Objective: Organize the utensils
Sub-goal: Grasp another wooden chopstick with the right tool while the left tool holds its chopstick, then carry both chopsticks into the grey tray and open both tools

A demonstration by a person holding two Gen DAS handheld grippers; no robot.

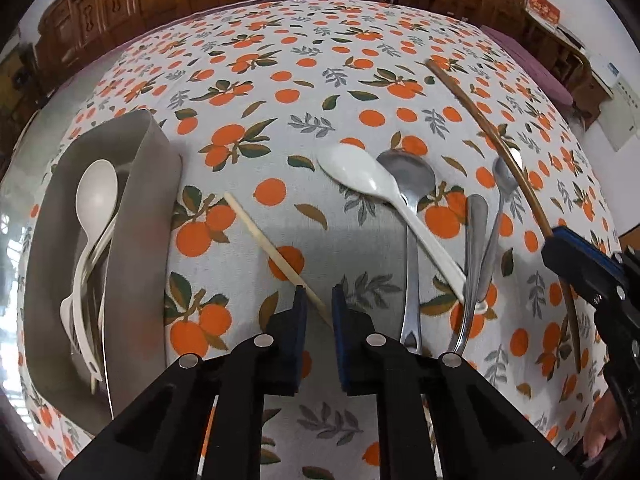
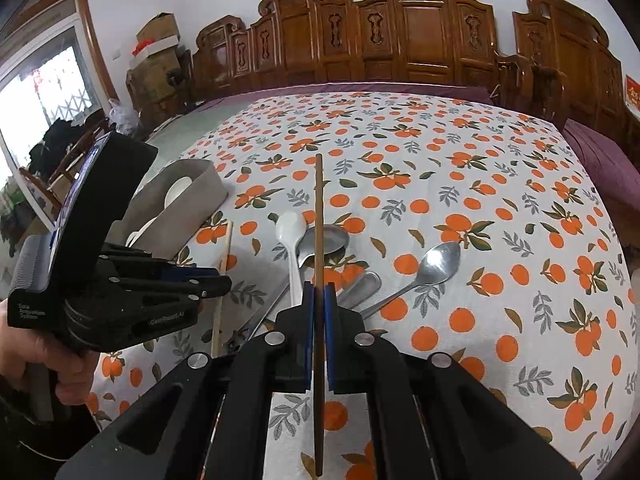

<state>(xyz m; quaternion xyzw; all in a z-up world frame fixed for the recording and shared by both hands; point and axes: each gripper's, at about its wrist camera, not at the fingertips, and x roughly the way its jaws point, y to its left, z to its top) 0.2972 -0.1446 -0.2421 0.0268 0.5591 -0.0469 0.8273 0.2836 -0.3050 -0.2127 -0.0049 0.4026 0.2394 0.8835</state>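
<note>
Our right gripper (image 2: 318,292) is clamped on a dark brown chopstick (image 2: 319,216), which runs straight up between the blue pads and juts out past them over the table (image 2: 500,280) with its orange-print cloth. Our left gripper (image 1: 319,300) points steeply down at a pale chopstick (image 1: 276,252) lying on the cloth; the near end of that stick sits in the narrow gap between the jaws, but we cannot tell whether the pads press on it.

At the left of the table stands a grey tray (image 1: 140,240), and in it lie white plastic spoons (image 1: 94,216). Loose on the cloth, to the right of the pale chopstick, a white spoon (image 1: 360,176) lies across a large metal spoon (image 1: 410,184); two more metal utensils (image 1: 478,232) cross each other just beside them. In the right wrist view the left gripper is seen from the side, held in a hand (image 2: 36,360) at the table's near left edge, with carved wooden furniture (image 2: 400,32) behind
</note>
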